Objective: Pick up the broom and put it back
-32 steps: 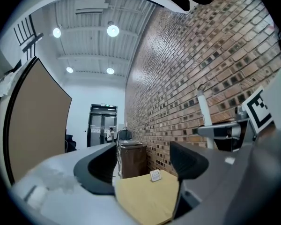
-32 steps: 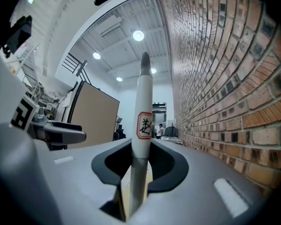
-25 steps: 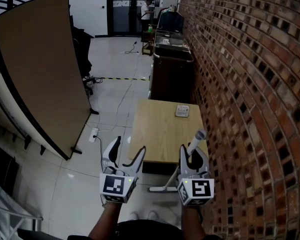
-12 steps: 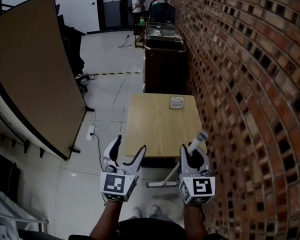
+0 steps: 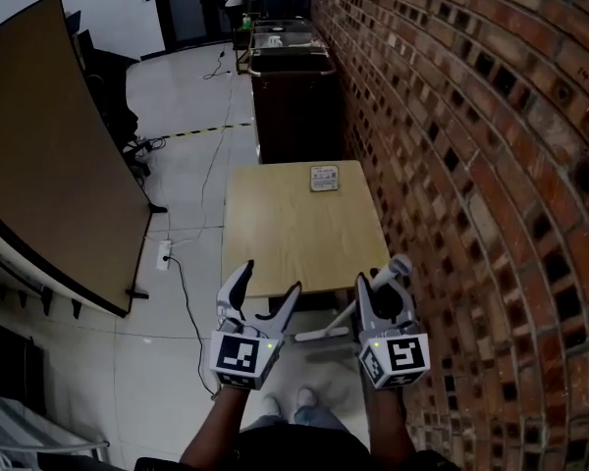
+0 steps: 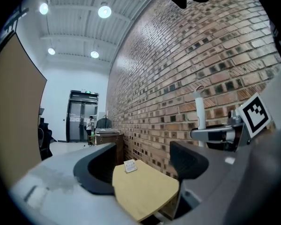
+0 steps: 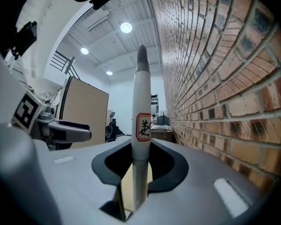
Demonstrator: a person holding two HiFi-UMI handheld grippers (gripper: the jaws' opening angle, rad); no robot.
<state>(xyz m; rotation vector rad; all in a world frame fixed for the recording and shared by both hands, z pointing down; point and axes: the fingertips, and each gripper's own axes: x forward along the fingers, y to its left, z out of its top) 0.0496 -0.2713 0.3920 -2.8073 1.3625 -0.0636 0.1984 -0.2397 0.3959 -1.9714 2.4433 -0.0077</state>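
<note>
The broom has a white handle (image 7: 141,121) with a red label, and its head (image 5: 323,334) rests on the floor by the table's near edge. My right gripper (image 5: 385,288) is shut on the handle just below its grey tip (image 5: 399,262), holding it upright close to the brick wall. The left gripper view shows the handle (image 6: 199,112) rising at the right. My left gripper (image 5: 270,283) hangs open and empty beside it, level, in front of the wooden table (image 5: 275,248).
A brick wall (image 5: 471,165) runs along the right. A small card (image 5: 324,178) lies at the table's far end, before a dark cabinet (image 5: 290,101). A brown partition board (image 5: 49,165) stands at the left, with a power strip and cable (image 5: 164,255) on the floor.
Both grippers have moved forward and lower along the wall, closer to the table's near edge. The broom has travelled with the right gripper, still gripped. The left gripper's jaws stay open.
</note>
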